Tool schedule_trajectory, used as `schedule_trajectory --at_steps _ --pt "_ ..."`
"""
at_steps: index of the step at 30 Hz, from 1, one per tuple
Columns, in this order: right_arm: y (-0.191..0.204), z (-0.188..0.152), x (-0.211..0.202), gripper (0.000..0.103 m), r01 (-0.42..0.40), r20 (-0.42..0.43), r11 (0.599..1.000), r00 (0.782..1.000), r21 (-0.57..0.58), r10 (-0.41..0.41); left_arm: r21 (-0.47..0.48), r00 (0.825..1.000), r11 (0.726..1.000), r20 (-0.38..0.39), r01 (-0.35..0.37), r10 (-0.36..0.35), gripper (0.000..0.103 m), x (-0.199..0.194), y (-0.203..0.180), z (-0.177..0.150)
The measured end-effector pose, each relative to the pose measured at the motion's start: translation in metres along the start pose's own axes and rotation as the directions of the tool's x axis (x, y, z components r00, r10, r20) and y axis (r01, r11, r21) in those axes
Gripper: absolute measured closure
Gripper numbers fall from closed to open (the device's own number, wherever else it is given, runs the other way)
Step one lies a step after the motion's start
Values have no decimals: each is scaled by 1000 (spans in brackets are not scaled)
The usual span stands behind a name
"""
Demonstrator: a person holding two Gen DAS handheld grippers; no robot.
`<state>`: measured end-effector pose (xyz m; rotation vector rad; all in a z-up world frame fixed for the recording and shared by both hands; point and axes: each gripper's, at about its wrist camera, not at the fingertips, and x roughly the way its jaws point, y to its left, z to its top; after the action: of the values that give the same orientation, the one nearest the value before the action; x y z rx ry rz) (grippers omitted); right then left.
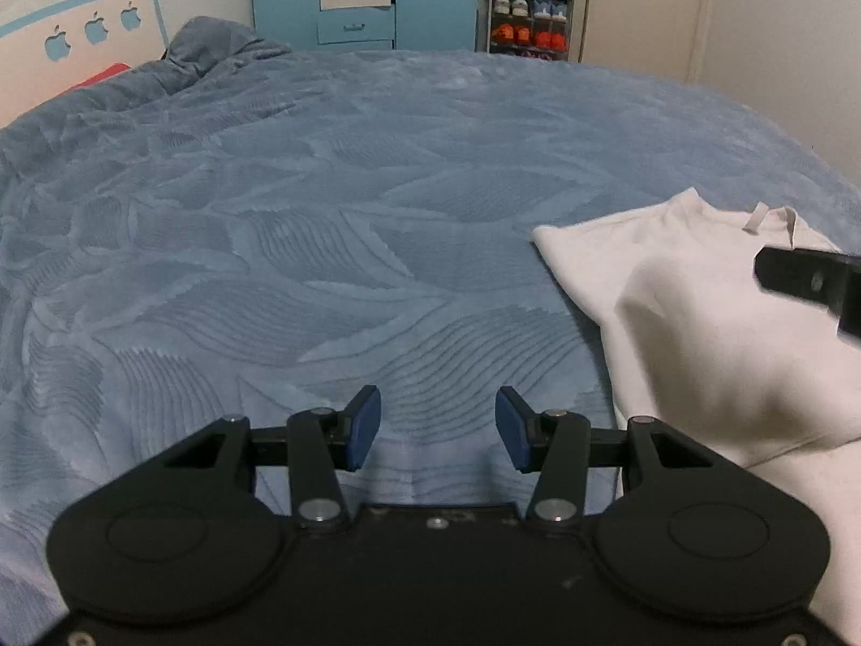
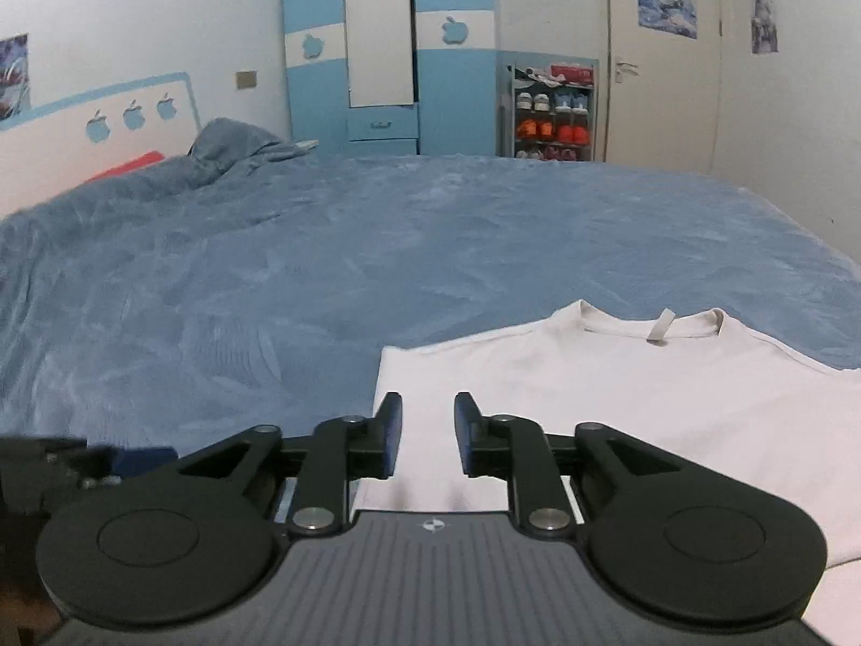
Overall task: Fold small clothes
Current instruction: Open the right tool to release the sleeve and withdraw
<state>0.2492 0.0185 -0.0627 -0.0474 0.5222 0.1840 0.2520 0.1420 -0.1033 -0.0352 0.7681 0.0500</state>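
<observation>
A small white T-shirt (image 2: 619,393) lies on the blue bed, collar and neck tag at the far side. In the left wrist view the same shirt (image 1: 699,334) is at the right, with its left part folded over. My left gripper (image 1: 437,428) is open over bare blanket, left of the shirt, with nothing between its blue pads. My right gripper (image 2: 428,439) is open just above the shirt's near left part, holding nothing. Part of the right gripper (image 1: 807,280) shows at the right edge of the left wrist view.
A textured blue blanket (image 1: 323,215) covers the whole bed. A bunched blue pillow or cover (image 2: 237,148) lies at the far left by the headboard. Beyond the bed stand a blue-and-white wardrobe (image 2: 387,54), a shoe rack (image 2: 554,113) and a door (image 2: 662,54).
</observation>
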Motion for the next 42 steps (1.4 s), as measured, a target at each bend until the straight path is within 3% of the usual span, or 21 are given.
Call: schedule_trajectory --at_steps 8,12,19,24,31,35,38,42 --pt "-23 -6 -8 80 41 -40 997 998 64 -39 13 1000 1000 -11 9 -9 54 3 -6 -3" --pt "-16 -15 6 80 61 -86 996 995 58 -56 12 1000 1000 -17 7 -7 54 4 -6 -3" --pt "-14 -29 24 80 4 -157 991 987 137 17 15 1000 1000 -18 7 -7 54 4 -7 -4" --pt "-8 -51 55 80 26 -301 992 954 122 12 18 1000 1000 -28 4 -4 54 8 -7 -6" --pt "-11 -47 42 80 24 -254 988 967 152 15 0 999 1000 -46 1 -1 54 19 -5 -9" --pt "-8 -45 49 79 15 -312 996 950 87 13 16 999 1000 -53 3 -2 54 23 -9 -11" --pt "-36 -29 9 78 7 -211 996 977 86 12 56 999 998 -22 -38 39 54 22 -11 -14" --pt "-88 -14 -54 74 80 -182 997 980 6 -78 28 998 998 -33 -47 48 54 26 -7 -15"
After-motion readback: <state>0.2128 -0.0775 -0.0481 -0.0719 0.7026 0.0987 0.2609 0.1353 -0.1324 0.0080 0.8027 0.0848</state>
